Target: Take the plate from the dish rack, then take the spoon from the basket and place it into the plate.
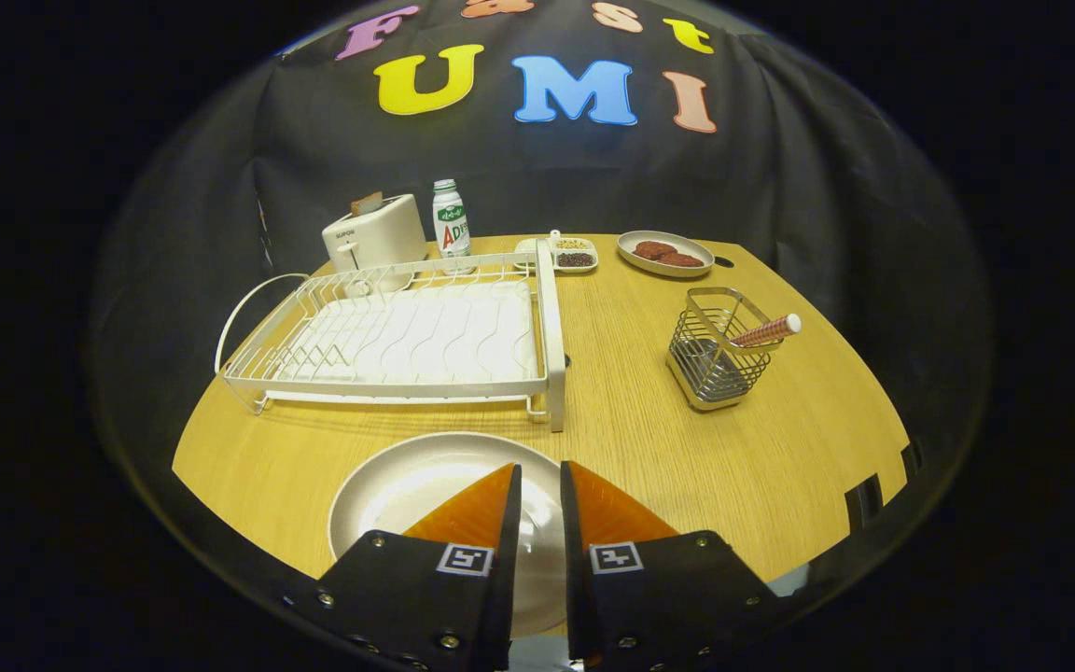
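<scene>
A white plate [416, 481] lies flat on the wooden table [687, 448], in front of the dish rack and partly under my fingers. My gripper [540, 471] hovers over the plate's right half, its fingers only a narrow gap apart and nothing pinched between them. The white wire dish rack [407, 327] stands empty beyond the plate. Further right, beyond the fingers, a small wire basket [715, 359] holds the spoon [766, 331]. Its red-checked handle with a white tip leans out to the right, and its bowl is hidden inside the basket.
Behind the rack stand a white toaster [374, 238] and a bottle with a green label [451, 219]. A small tray of condiment dishes [570, 254] and an oval plate of food [665, 252] sit at the table's far edge. Bare wood lies between plate and basket.
</scene>
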Motion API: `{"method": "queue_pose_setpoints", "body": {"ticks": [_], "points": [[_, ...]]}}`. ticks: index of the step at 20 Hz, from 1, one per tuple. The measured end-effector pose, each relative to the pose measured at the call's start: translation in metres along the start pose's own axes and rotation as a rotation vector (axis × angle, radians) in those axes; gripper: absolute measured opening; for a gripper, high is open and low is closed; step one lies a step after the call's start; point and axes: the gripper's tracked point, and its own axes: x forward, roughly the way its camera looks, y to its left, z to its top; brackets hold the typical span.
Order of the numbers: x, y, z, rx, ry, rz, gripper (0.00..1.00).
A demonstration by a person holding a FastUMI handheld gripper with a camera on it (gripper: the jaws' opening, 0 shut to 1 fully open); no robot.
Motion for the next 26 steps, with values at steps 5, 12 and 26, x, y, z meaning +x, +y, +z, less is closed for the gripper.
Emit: {"method": "queue_pose_setpoints", "body": {"ticks": [5, 12, 26], "points": [[0.0, 0.0, 0.003, -0.013, -0.005, 0.0, 0.24], [-0.006, -0.007, 0.007, -0.005, -0.014, -0.012, 0.23], [-0.017, -0.122, 0.055, 0.081, -0.107, -0.218, 0.23]]}}
